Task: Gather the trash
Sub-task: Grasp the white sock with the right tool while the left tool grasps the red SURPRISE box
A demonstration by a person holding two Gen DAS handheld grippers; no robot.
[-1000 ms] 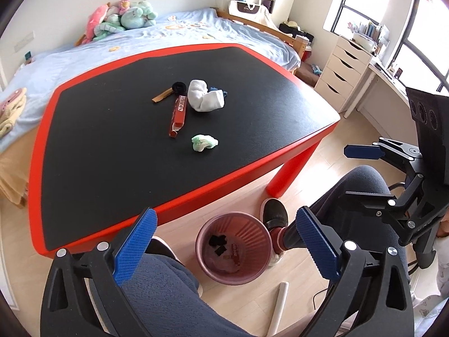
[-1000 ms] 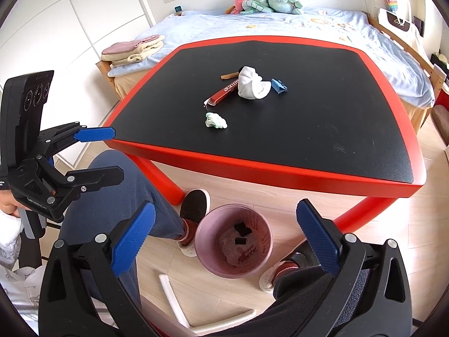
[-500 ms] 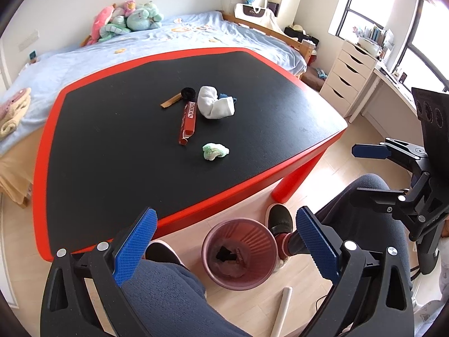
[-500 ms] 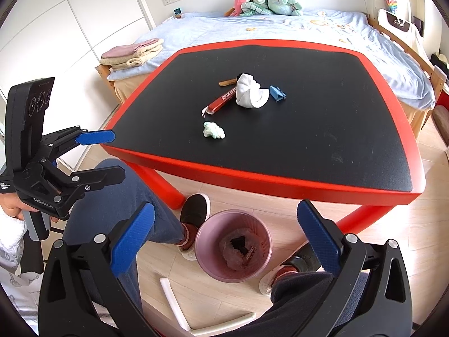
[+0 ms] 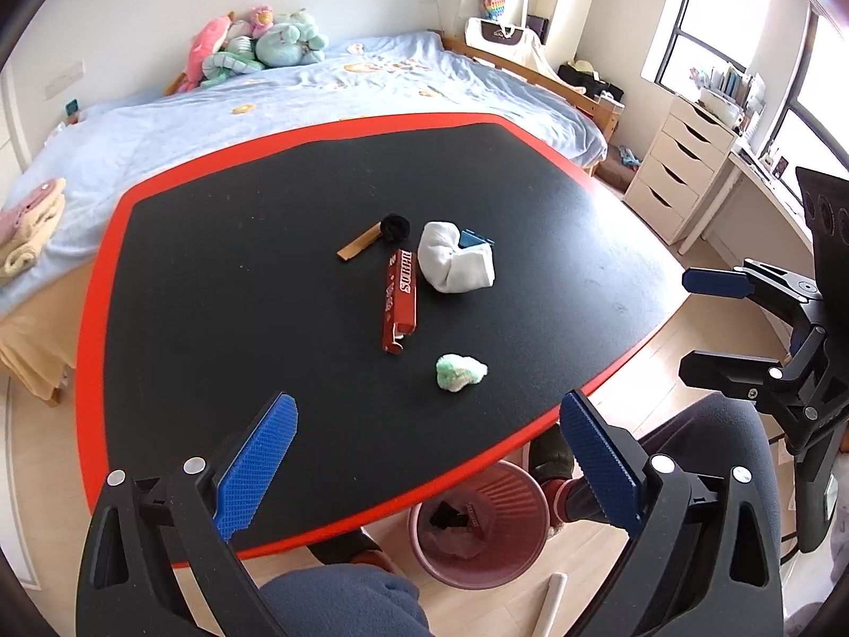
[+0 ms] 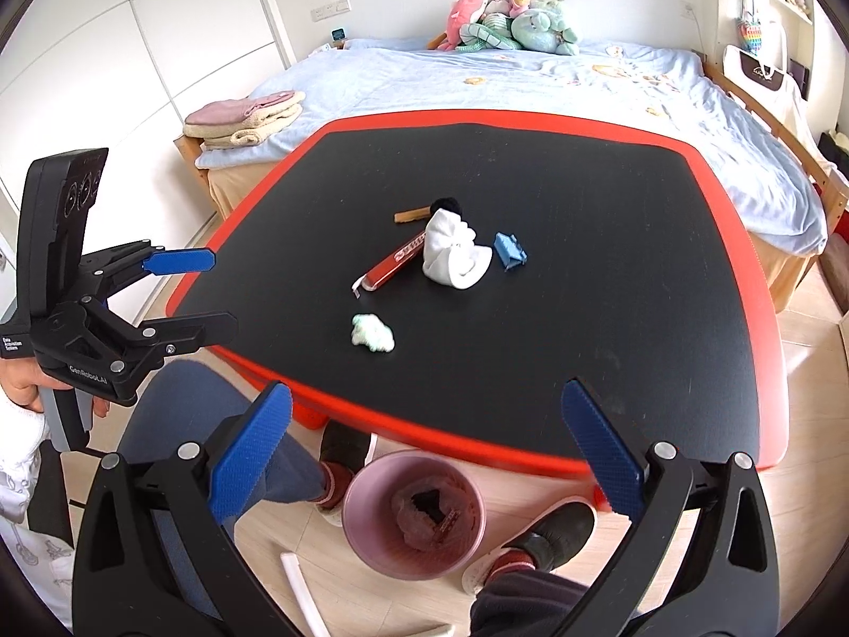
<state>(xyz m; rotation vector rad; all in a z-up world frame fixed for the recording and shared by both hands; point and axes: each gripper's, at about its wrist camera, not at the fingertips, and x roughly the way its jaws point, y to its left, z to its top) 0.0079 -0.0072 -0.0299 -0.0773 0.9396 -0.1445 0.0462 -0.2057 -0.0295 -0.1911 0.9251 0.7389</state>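
Both grippers hang spread wide with nothing between their blue pads: the left gripper [image 5: 427, 454] has come up from beside the bin and now hovers over the near edge of the black table [image 5: 254, 318], while the right gripper [image 6: 424, 443] has lifted a little and looks down past the red rim. A second ago the left one's view was filled with floor and the pink bin [image 5: 477, 528]; now the table top takes most of it, so I'd say the person is turning from a drop toward the next pick. The bin sits on the floor between the person's feet, with dark scraps and crumpled stuff already inside. Left on the table are a pale green crumpled wad [image 5: 459, 371] nearest the edge, a red wrapper box [image 5: 400, 300] just beyond it, a white balled cloth [image 5: 453, 265] with a small blue scrap [image 6: 509, 250] beside it, a tan strip [image 5: 358, 247] and a black lump [image 5: 395, 227]. The green wad looks the easiest next grab.
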